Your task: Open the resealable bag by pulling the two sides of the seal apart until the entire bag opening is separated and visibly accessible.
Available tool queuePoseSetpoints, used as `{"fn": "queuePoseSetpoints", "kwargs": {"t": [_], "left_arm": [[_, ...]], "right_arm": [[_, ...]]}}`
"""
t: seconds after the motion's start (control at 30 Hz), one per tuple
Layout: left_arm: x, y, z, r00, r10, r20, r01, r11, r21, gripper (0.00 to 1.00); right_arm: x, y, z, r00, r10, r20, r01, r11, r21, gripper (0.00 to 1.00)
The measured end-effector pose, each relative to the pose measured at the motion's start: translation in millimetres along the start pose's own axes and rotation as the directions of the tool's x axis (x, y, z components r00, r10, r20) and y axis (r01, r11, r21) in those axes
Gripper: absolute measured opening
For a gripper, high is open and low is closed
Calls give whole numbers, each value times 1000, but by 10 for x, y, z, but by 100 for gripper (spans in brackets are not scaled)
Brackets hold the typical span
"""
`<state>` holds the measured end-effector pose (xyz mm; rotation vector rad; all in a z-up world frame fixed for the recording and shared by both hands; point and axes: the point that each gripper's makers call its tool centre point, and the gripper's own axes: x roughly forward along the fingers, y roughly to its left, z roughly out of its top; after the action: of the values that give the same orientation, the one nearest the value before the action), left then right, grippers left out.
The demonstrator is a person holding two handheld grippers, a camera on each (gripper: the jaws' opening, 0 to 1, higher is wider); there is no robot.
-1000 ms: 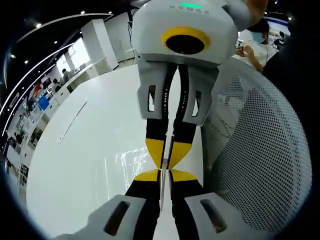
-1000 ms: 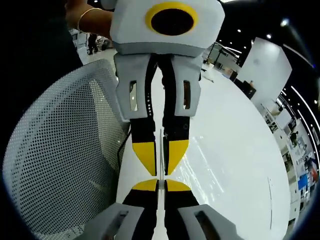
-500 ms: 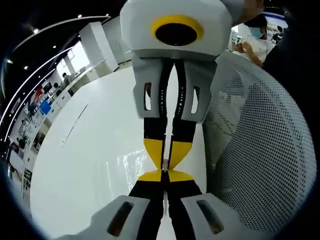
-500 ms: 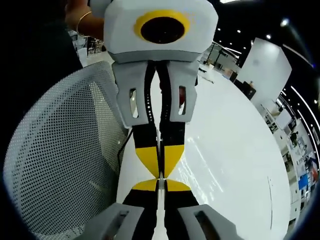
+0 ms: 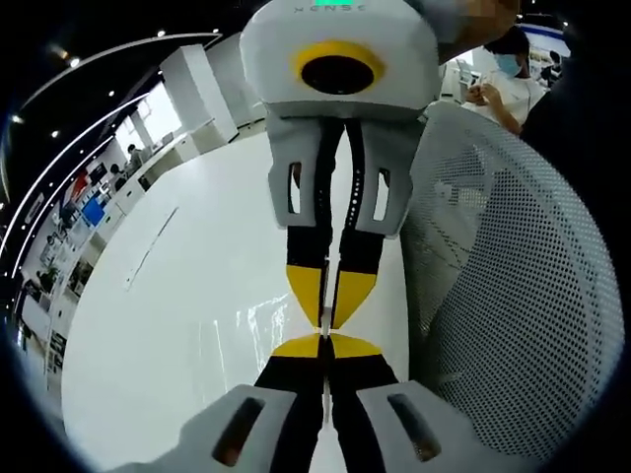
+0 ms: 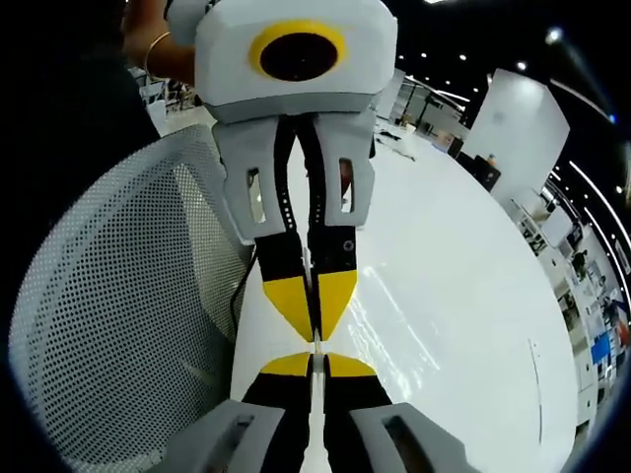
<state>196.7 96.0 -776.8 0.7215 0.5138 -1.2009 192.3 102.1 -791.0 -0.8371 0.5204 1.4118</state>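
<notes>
Bag seal [image 5: 324, 340], a thin edge, sits pinched between left gripper [image 5: 324, 347] and right gripper [image 6: 315, 352], tip to tip; opening not yet separated.

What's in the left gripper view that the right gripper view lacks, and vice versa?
Left gripper view: a person in a mask at top right, and a row of windows and desks at far left.
Right gripper view: a wrist with a bangle at top left, and a white block wall at top right.
Both: the left gripper and right gripper, jaws shut, tip to tip over the white table, beside a mesh chair back.
</notes>
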Motion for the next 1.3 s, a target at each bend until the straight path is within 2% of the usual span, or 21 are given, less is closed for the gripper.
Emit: {"fn": "queuePoseSetpoints", "kwargs": {"t": [0.23,0.8,0.93,1.3], "left_arm": [[-26,-7,-24,1000,6,-3,-6,1000,-4,0],[-70,-8,-51,1000,21,1,-21,1000,-9,0],[-81,-43,-53,1000,16,-14,-16,999,30,0],[-110,-41,-120,1000,20,-14,-19,1000,7,0]], "right_arm": [[-16,12,-87,1000,1,-24,0,1000,1,0],[-66,-12,-259,999,-3,-33,5,999,52,0],[-68,3,-290,999,0,-37,2,998,59,0],[-82,12,-415,998,2,-59,2,997,76,0]]}}
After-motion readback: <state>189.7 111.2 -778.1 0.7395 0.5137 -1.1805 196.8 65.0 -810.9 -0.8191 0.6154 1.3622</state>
